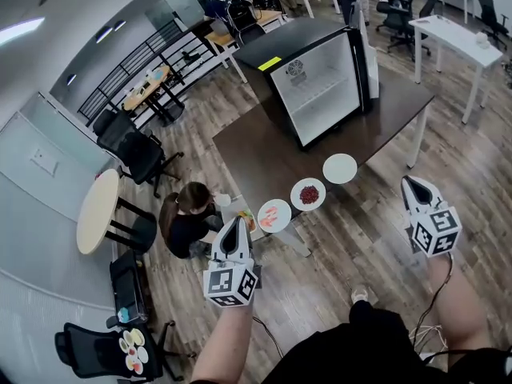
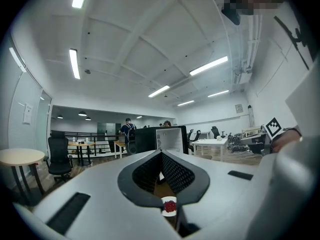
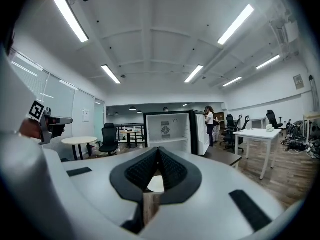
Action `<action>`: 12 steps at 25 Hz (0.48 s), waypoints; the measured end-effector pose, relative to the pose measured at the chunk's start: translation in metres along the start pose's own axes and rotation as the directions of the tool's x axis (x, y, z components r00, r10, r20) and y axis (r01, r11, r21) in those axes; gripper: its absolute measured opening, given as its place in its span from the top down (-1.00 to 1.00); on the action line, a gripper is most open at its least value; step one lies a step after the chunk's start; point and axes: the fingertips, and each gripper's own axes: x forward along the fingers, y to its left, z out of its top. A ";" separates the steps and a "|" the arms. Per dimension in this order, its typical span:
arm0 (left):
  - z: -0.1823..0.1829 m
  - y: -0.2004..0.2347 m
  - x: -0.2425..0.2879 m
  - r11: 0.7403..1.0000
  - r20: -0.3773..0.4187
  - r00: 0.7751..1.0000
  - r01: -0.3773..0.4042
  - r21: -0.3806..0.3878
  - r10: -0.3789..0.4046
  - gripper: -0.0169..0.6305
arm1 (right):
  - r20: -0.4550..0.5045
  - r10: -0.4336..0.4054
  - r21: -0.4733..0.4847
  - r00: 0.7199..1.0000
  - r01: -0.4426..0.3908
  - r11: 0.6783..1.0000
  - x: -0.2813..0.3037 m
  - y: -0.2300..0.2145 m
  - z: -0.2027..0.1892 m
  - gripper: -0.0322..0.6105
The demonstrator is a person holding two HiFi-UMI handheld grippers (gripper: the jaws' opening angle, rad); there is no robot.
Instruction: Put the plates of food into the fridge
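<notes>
A black mini fridge (image 1: 312, 86) stands open on a dark table (image 1: 240, 154), its white inside bare. Along the table's near edge lie a bare white plate (image 1: 340, 168), a plate of red food (image 1: 308, 194) and a plate of pink and orange food (image 1: 274, 215). My left gripper (image 1: 234, 222) is shut with nothing in it and hovers before the table's left corner. My right gripper (image 1: 410, 182) is shut too, also with nothing in it, right of the plates over the floor. In the left gripper view the red-food plate (image 2: 170, 206) shows below the jaws. The white plate (image 3: 156, 184) shows in the right gripper view.
A person (image 1: 186, 218) crouches on the floor at the table's left corner. A round table (image 1: 96, 210) and black office chairs (image 1: 136, 154) stand farther left. A white desk (image 1: 456, 38) is at the back right. Another person (image 3: 209, 121) stands near the fridge's door.
</notes>
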 end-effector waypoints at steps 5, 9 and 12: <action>-0.001 0.006 0.054 0.999 -0.005 0.999 -0.034 0.002 0.034 0.94 | -0.028 0.035 0.007 0.999 -0.035 0.999 0.061 -0.025 -0.002 0.89; -0.005 0.015 0.090 0.998 -0.011 0.998 -0.060 0.005 0.060 0.94 | -0.061 0.068 0.001 0.996 -0.069 0.998 0.108 -0.034 -0.010 0.89; -0.007 0.021 0.111 0.997 -0.013 0.997 -0.072 0.007 0.072 0.94 | -0.089 0.084 0.008 0.992 -0.084 0.996 0.136 -0.038 -0.019 0.89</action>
